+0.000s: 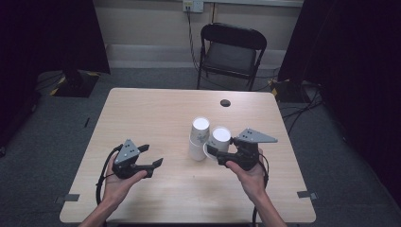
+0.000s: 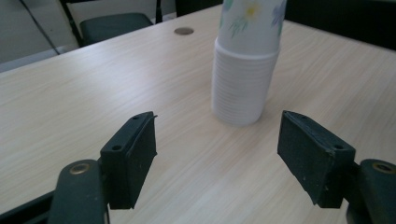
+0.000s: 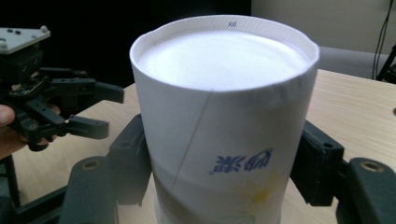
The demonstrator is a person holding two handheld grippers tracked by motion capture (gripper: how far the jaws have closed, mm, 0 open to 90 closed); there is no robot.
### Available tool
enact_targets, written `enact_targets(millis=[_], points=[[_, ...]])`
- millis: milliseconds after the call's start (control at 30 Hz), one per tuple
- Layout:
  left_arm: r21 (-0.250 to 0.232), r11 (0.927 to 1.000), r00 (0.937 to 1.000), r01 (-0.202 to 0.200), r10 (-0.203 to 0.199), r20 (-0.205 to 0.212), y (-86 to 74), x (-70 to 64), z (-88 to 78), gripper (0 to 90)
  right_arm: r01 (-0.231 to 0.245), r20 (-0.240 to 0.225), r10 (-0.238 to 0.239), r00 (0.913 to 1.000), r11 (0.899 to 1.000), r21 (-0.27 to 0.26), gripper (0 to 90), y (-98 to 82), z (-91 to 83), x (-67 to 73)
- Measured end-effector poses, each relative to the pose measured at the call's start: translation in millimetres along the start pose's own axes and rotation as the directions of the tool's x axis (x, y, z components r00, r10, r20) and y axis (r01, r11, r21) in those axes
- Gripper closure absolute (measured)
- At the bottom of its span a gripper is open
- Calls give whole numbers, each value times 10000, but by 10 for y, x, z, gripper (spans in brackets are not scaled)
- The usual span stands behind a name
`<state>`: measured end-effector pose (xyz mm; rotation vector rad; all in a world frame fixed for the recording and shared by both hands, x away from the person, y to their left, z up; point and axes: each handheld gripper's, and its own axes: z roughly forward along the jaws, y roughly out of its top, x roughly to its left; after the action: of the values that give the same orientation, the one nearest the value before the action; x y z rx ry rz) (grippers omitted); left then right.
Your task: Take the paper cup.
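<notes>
A stack of white paper cups (image 1: 198,142) with a flower print stands upside down near the middle of the wooden table (image 1: 151,111). Just to its right, my right gripper (image 1: 218,150) is shut on a single white paper cup (image 1: 221,136), also base up. In the right gripper view its jaws press both sides of that cup (image 3: 224,130). My left gripper (image 1: 151,155) is to the left of the stack, open and empty. The left gripper view shows the stack (image 2: 245,70) beyond the parted jaws of that gripper (image 2: 217,154). The left gripper (image 3: 111,111) also appears in the right gripper view.
A black folding chair (image 1: 231,52) stands behind the far table edge. A small dark round hole (image 1: 225,102) sits in the tabletop near the far right. Cables (image 1: 293,111) lie on the floor at the right. Dark curtains hang on both sides.
</notes>
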<state>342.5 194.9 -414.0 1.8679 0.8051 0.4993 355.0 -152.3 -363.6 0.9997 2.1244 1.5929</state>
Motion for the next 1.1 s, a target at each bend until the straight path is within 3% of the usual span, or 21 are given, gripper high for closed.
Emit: enact_targets(millis=[133, 267, 333, 400, 500, 700, 767, 867, 967, 1100], points=[[-486, 9984, 9988, -274, 293, 380, 65, -123, 67, 279, -198, -297, 196, 9994, 9998, -67, 325, -61, 35, 85], [-709, 9967, 9955, -390, 449, 835, 34, -207, 104, 283, -608, -852, 601, 9945, 9981, -62, 326, -125, 97, 133], [-964, 9946, 9944, -392, 483, 940, -4, -243, 91, 298, -729, -1063, 745, 9915, 9972, 193, 326, -143, 144, 151], [-1148, 9929, 9887, -307, 470, 1421, -37, -265, 64, 380, -874, -1233, 906, 9882, 9957, 309, 326, -169, 193, 175], [-1306, 9896, 9873, -605, 786, 1383, -60, -287, 16, 380, -963, -1459, 1029, 9839, 9940, 514, 326, -198, 265, 215], [-1289, 9898, 9845, -602, 803, 1561, -98, -338, 27, 380, -1163, -1968, 1283, 9720, 9906, 715, 326, -158, 393, 327], [-1371, 9868, 9798, -864, 1090, 1674, -98, -375, 33, 389, -1132, -2155, 1283, 9680, 9903, 811, 326, -132, 441, 389], [-1598, 9827, 9758, -935, 1223, 1811, -92, -401, 39, 404, -1261, -2176, 1442, 9653, 9875, 947, 326, -122, 470, 412], [-1625, 9806, 9748, -1097, 1381, 1753, -89, -442, 56, 416, -1459, -2505, 1687, 9533, 9835, 1069, 326, -116, 492, 436], [-1613, 9749, 9693, -1534, 1802, 1672, -109, -487, 94, 498, -1555, -2851, 1849, 9405, 9802, 1227, 327, -123, 516, 496]])
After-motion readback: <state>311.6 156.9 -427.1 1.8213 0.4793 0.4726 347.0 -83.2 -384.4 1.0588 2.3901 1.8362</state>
